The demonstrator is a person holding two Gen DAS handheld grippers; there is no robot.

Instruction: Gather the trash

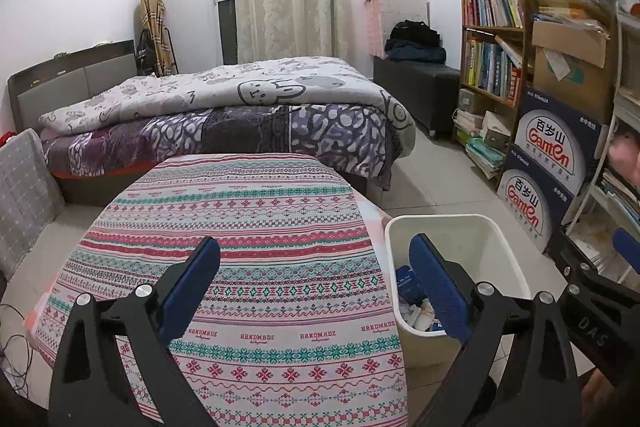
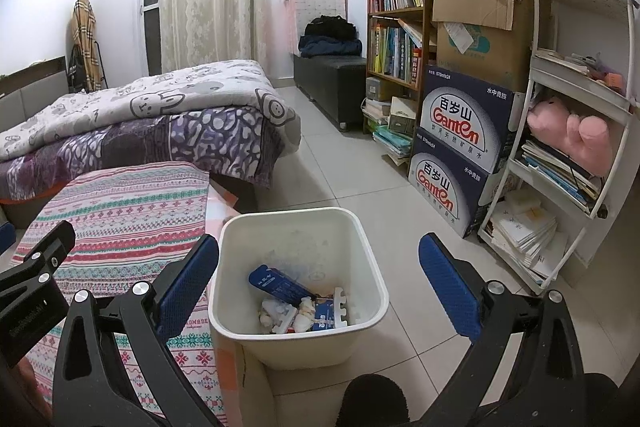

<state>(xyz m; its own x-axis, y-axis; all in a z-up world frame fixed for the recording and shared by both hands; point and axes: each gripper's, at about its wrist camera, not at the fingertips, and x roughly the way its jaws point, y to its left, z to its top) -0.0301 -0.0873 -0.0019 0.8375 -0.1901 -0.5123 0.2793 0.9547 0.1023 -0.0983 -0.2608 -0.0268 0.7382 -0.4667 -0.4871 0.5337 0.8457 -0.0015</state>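
A white plastic bin (image 2: 352, 223) stands on the tiled floor beside the table. It holds trash (image 2: 304, 311): a dark blue packet, white scraps and crumpled wrappers. The bin also shows in the left wrist view (image 1: 504, 239). My right gripper (image 2: 318, 275) is open and empty, held above the bin's front. My left gripper (image 1: 316, 275) is open and empty above the table's patterned cloth (image 1: 240, 219), its right finger over the bin's edge. No loose trash shows on the cloth.
A bed (image 1: 224, 107) with a grey quilt lies behind the table. Blue Ganten boxes (image 2: 464, 143), a bookshelf (image 2: 396, 27) and a white rack (image 2: 580, 131) line the right wall. Open floor tiles (image 2: 340, 167) lie between bed and boxes.
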